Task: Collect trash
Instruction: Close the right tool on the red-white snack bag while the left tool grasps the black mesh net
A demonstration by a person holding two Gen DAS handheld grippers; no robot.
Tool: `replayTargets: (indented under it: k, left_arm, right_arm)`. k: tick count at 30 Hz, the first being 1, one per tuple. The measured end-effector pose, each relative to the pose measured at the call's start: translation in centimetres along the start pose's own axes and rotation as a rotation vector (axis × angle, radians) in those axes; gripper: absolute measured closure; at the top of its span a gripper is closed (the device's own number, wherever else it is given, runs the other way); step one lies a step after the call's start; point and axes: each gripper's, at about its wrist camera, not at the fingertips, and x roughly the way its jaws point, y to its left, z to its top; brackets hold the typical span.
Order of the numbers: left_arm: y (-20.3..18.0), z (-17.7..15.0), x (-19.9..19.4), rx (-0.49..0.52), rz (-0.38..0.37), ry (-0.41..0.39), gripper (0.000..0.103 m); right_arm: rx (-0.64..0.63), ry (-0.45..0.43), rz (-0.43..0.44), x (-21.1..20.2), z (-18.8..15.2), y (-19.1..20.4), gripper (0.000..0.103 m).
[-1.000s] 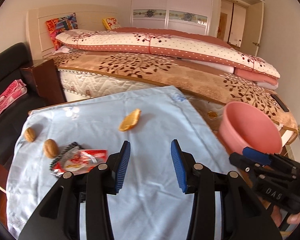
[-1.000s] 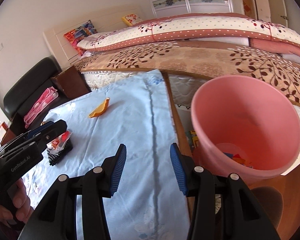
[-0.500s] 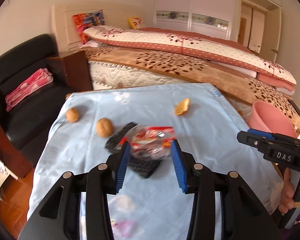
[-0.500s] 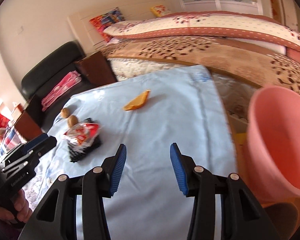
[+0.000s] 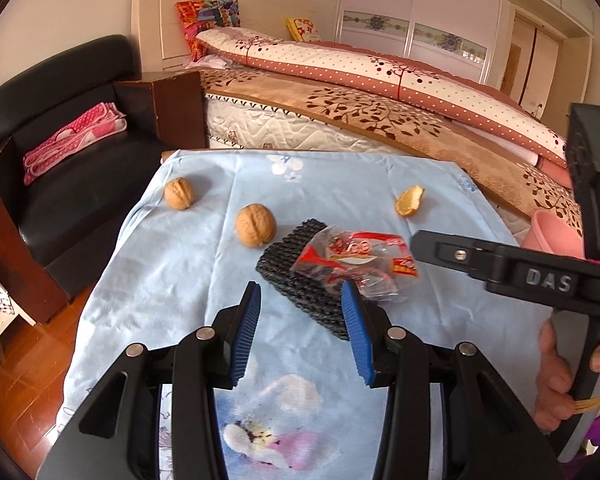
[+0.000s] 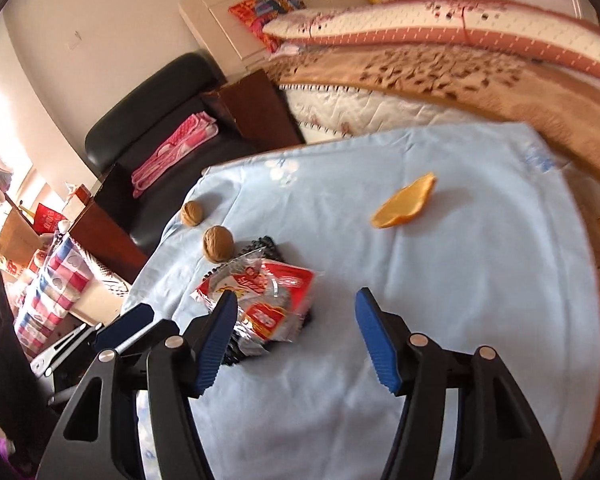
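Bedroom around the cloth-covered table

A made bed (image 5: pixel 380 120) with a dotted quilt (image 5: pixel 380 76) and leaf-print blanket (image 5: pixel 360 108) stands behind the pale blue tablecloth (image 5: pixel 172 272); a black armchair (image 5: pixel 60 128) (pink folded cloth (image 5: pixel 72 140) on its seat) sits left, beside a dark wooden nightstand (image 5: pixel 172 108), white wardrobe (image 5: pixel 416 12) beyond

"DAS" stands in raised letters on the right tongs (image 5: pixel 416 245).

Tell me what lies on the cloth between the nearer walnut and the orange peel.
In the left wrist view, only bare blue cloth lies between the nearer walnut and the orange peel; the red snack wrapper on its black mesh pad sits nearer the camera.
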Motion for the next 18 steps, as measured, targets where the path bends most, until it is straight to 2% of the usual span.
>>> replayTargets:
  k: [5, 7, 8, 12, 15, 18]
  left_arm:
    - [0.9, -0.2, 0.5, -0.016, 0.006, 0.017, 0.061]
    - [1.1, -0.3, 0.7, -0.019, 0.007, 0.024, 0.061]
    - [1.2, -0.3, 0.8, -0.020, 0.007, 0.028, 0.061]
    - [1.4, -0.3, 1.3, -0.030, 0.001, 0.047, 0.061]
    - [1.4, -0.3, 1.7, -0.035, -0.003, 0.061, 0.061]
    - [1.3, -0.2, 2.1, -0.041, -0.008, 0.075, 0.061]
  right_arm:
    - [0.009, 0.040, 0.013, 2.5, 0.2, 0.7, 0.042]
    - [0.002, 0.051, 0.002, 3.0, 0.2, 0.9, 0.050]
    - [-0.001, 0.062, -0.004, 3.3, 0.2, 0.9, 0.061]
    - [0.008, 0.083, -0.015, 3.8, 0.0, 0.4, 0.079]
    - [0.018, 0.074, -0.010, 3.3, 0.0, -0.1, 0.087]
    - [0.026, 0.050, -0.021, 2.3, 0.0, -0.8, 0.090]
